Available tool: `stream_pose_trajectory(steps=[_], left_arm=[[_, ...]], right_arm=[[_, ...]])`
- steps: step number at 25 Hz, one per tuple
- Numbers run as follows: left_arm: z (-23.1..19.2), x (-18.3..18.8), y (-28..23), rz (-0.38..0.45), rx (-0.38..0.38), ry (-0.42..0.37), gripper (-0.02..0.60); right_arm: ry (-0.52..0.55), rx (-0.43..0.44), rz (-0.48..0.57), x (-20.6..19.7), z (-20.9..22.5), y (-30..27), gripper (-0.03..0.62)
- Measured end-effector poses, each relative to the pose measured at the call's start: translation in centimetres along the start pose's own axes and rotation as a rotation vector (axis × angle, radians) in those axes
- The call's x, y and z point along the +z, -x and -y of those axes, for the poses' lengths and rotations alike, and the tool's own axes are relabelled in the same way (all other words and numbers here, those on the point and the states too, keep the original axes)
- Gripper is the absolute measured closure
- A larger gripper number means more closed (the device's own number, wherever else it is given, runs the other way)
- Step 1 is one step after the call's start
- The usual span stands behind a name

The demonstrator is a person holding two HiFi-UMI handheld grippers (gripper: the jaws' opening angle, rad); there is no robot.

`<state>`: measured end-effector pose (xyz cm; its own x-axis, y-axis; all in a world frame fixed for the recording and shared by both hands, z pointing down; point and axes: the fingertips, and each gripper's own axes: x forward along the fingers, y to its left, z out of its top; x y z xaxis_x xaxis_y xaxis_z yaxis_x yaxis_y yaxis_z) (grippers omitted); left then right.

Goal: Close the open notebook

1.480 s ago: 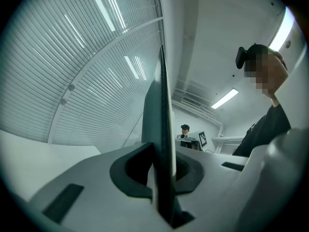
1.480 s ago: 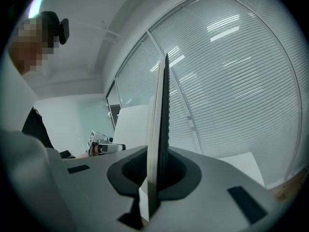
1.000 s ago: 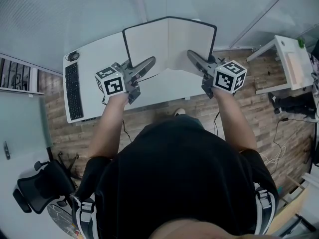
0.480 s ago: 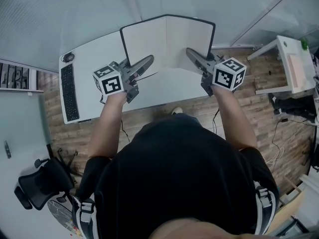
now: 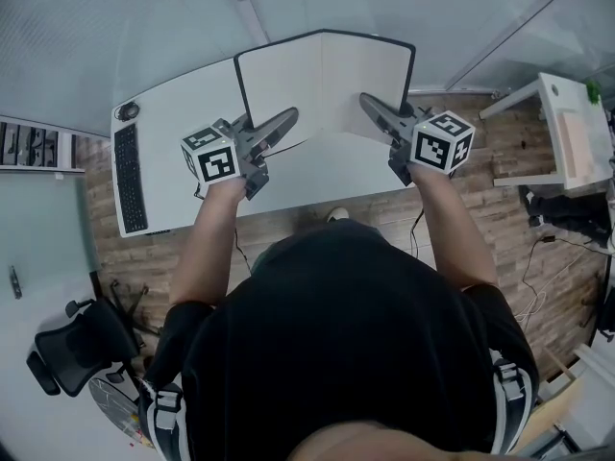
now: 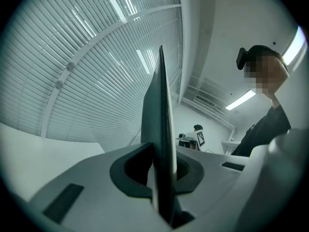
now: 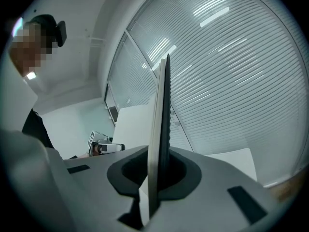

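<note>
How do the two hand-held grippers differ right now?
The left hand-held gripper grips the notebook by its left half; the right hand-held gripper, by its right half. In the head view the left one slants rightward, the right one leftward. Both are shut on it.

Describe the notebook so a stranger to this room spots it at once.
Find the white desk. At its far edge is the notebook, open, with blank white pages and a dark rim, the left gripper and right gripper each clamping one side. Unlike the black keyboard at the desk's left, it is white and held.
</note>
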<state>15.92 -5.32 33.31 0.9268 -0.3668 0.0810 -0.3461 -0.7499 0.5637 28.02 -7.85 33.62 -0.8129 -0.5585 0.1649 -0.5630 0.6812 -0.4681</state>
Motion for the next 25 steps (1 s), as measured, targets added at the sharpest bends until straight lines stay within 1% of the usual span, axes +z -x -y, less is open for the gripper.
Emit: stream_pose_trajectory(steps=[4, 15, 25], left_arm=[[0.2, 0.3, -0.1, 0.000, 0.007, 0.006, 0.532], [1.3, 1.4, -0.2, 0.019, -0.005, 0.004, 0.532], [1.7, 2.0, -0.1, 0.033, 0.000, 0.006, 0.532]], right_arm=[[-0.003, 0.005, -0.008, 0.4, 0.0, 0.0, 0.528], [0.015, -0.005, -0.013, 1.8, -0.9, 0.7, 0.528], [0.028, 0.007, -0.028, 2.7, -1.2, 0.6, 0.528]])
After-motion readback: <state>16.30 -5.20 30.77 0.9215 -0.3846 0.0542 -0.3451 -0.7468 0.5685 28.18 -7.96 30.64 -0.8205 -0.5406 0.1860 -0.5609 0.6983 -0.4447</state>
